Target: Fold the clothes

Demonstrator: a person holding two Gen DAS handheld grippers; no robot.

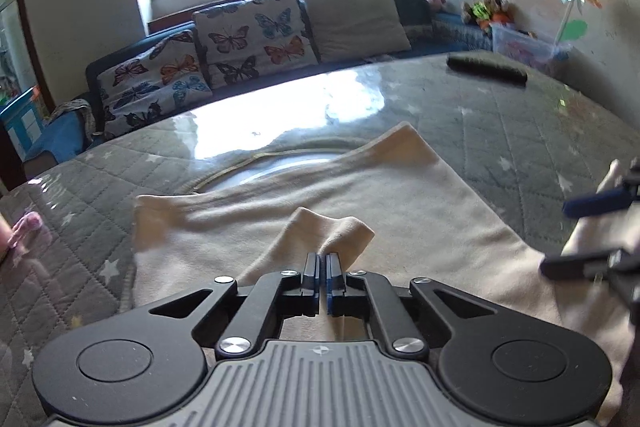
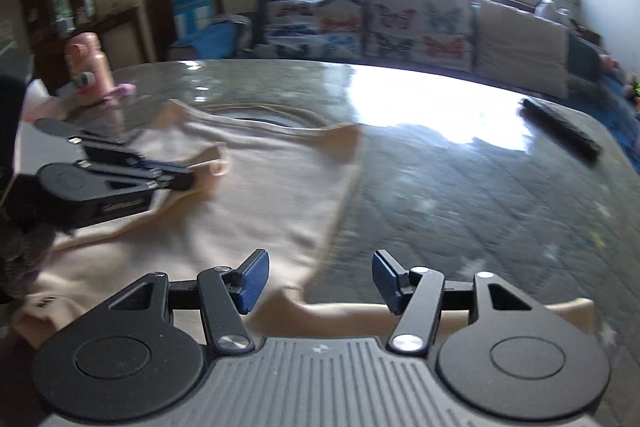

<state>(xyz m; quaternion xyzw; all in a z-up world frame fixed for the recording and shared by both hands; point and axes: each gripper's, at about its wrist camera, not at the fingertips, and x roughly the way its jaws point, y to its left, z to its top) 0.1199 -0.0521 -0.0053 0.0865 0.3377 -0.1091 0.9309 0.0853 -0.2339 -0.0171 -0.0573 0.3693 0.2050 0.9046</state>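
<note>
Cloth, cream-coloured: a garment [image 1: 360, 195] was spread flat on the quilted grey tabletop [image 1: 520, 123], ahead of and beneath both claws, neckline at its far edge. The left claw [image 1: 322, 263] was seen fully closed, a raised pinch of the fabric caught between its pads. The right claw [image 2: 318, 277] was held about half open, nothing between its pads, with the garment's near right edge just below it.

Risks judged: the pinch looked thin, so it could be pulled free if lifted quickly; several layers might have been caught, which would drag the body along and crease the fold; the right-hand view was blurred, so a grab at the hem could be misplaced.

A dark flat object [image 2: 562, 127] lay well beyond the right claw. No legible brand, label or writing was found.
</note>
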